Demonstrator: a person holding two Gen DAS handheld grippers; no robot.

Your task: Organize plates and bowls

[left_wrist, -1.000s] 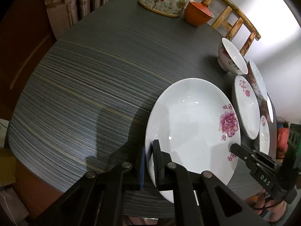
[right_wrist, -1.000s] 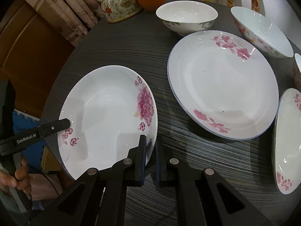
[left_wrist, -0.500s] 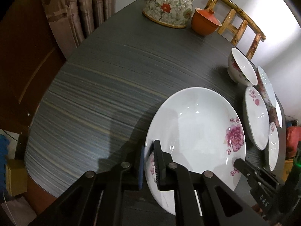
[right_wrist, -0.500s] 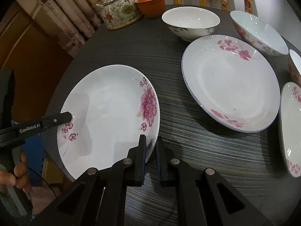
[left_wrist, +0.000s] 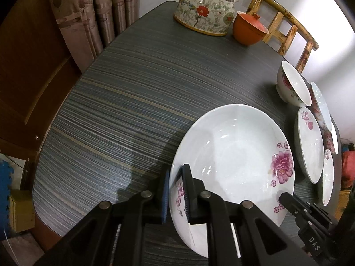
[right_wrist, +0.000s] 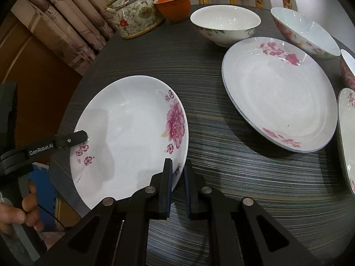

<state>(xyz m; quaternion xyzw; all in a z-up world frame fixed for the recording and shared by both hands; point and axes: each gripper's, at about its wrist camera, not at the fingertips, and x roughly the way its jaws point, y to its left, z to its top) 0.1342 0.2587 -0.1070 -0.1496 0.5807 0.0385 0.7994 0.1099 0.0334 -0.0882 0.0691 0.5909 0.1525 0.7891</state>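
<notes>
Two grippers pinch the same white plate with the purple flower from opposite sides of its rim. In the left wrist view, the left gripper sits at lower centre, its jaws drawn nearly together with the plate's edge clamped between them. In the right wrist view, the right gripper grips the plate's lower right rim the same way, jaws narrow. The plate lies tilted over the dark striped table, lower centre-left in the right wrist view. A larger plate rests at right, bowls behind it.
</notes>
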